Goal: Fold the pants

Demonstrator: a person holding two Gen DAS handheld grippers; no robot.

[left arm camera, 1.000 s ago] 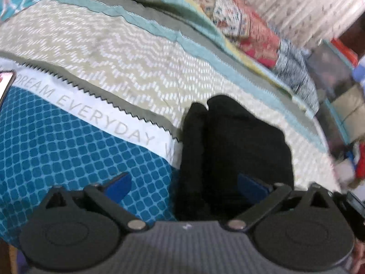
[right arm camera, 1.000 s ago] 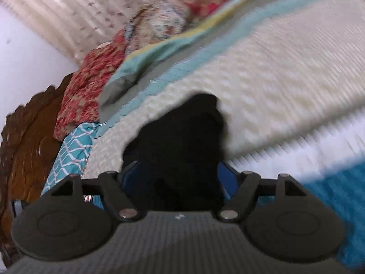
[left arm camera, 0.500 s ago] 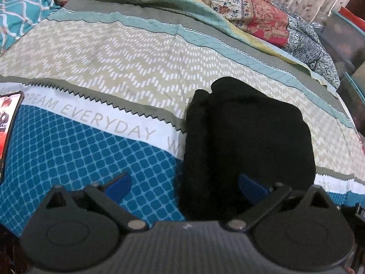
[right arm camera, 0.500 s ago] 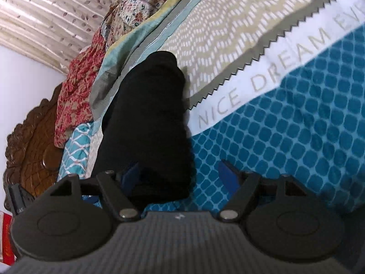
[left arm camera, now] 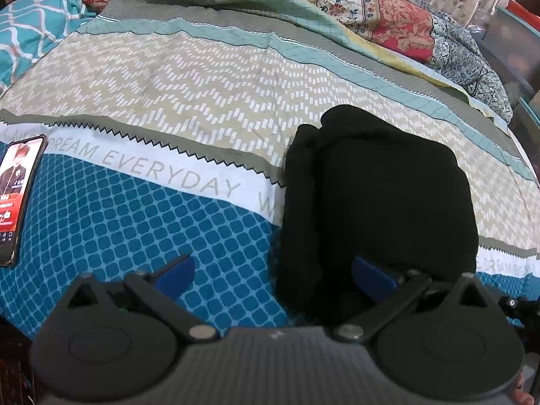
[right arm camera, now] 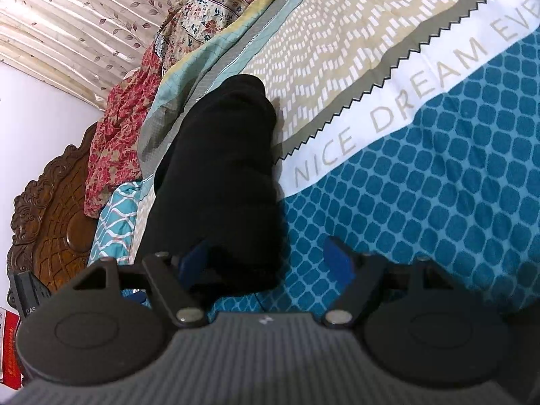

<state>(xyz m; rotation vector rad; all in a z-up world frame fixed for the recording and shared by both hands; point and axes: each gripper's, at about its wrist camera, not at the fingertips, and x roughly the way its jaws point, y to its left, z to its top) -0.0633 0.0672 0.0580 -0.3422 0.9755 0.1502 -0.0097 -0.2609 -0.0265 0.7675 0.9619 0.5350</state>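
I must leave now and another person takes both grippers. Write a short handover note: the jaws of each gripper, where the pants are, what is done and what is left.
Left gripper: jaws open, holding nothing; one finger is over the near end of the pants.
Right gripper: jaws open, nothing gripped; the near end of the pants lies between them.
Black pants: a compact folded bundle on the bedsheet, partly across the white lettered band.
Phone: lies on the sheet at the far left in the left view.
Done: the folding looks finished.
Left: probably only to tidy the bundle and draw both grippers back.
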